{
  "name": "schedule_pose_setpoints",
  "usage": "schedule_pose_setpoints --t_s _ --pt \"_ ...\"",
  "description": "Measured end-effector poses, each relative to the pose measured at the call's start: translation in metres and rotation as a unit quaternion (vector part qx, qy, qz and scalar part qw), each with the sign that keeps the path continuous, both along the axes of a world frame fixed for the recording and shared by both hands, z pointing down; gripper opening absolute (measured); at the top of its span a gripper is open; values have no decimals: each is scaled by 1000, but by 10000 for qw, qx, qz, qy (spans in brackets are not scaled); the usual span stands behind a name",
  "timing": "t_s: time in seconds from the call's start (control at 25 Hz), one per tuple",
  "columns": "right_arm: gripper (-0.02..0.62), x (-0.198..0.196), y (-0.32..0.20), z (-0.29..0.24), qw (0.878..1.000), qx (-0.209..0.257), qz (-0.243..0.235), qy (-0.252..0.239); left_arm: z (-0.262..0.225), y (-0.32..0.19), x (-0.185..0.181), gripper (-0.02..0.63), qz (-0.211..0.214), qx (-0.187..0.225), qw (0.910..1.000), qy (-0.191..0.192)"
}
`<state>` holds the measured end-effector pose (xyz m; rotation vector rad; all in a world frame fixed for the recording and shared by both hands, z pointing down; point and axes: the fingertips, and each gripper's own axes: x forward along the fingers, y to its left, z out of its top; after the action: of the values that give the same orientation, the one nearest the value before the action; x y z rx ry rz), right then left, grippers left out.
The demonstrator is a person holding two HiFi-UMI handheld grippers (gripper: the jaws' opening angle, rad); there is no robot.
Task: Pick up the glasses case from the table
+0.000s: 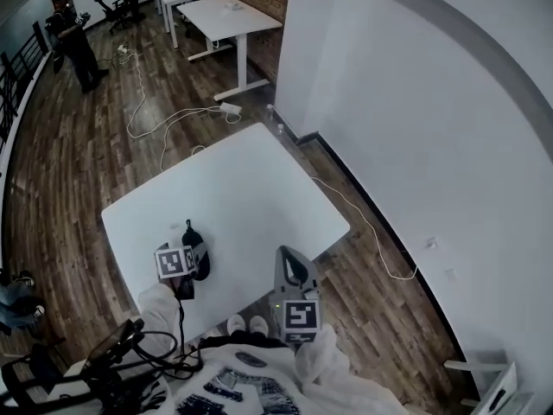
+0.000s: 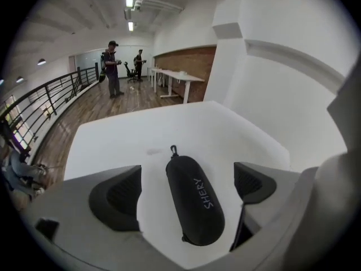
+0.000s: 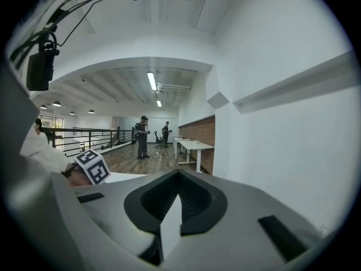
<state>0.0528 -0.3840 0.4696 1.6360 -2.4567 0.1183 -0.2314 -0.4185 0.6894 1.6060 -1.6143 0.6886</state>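
Lying flat between the pads of the left tongs (image 2: 187, 169): one black oval glasses case (image 2: 194, 202), white lettering on top, its zip-pull end pointing away from the tongs.

Left tongs: jaws spread wide, one pad on each side of the case. Neither pad touches it, and a strip of white tabletop (image 2: 169, 123) shows on either side. Nothing is gripped. The tongs tilt downward over the near part of the tabletop.

Right tongs (image 3: 179, 179): jaws closed together, nothing between them. They are held roughly level at the near edge of the tabletop, to the right of the left tongs and well apart from the case. The marker cube (image 3: 92, 166) of the left tongs shows off to their left.

Beyond both tongs: wooden floor (image 1: 95, 154), a white wall (image 1: 415, 102) to the right, a second white desk (image 1: 226, 14) farther off, a black railing (image 2: 51, 103) to the left, and two persons (image 2: 113, 66) standing far back.
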Motion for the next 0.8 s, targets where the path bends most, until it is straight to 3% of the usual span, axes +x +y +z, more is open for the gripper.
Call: schedule_pose_setpoints --t_s 0.2,0.36,0.64,0.8 --pt "6 41 6 6 9987 -124 494 72 56 -8 10 529 -275 -1127 9932 -106" --pt "6 69 11 11 9966 -189 793 95 80 -3 16 531 -371 -1638 9850 -407" --pt "6 64 2 18 9970 -298 711 72 89 -7 23 528 -317 -1682 9850 -240" --pt "6 45 -7 19 9985 -283 454 67 84 -2 15 442 -253 -1683 9850 -287"
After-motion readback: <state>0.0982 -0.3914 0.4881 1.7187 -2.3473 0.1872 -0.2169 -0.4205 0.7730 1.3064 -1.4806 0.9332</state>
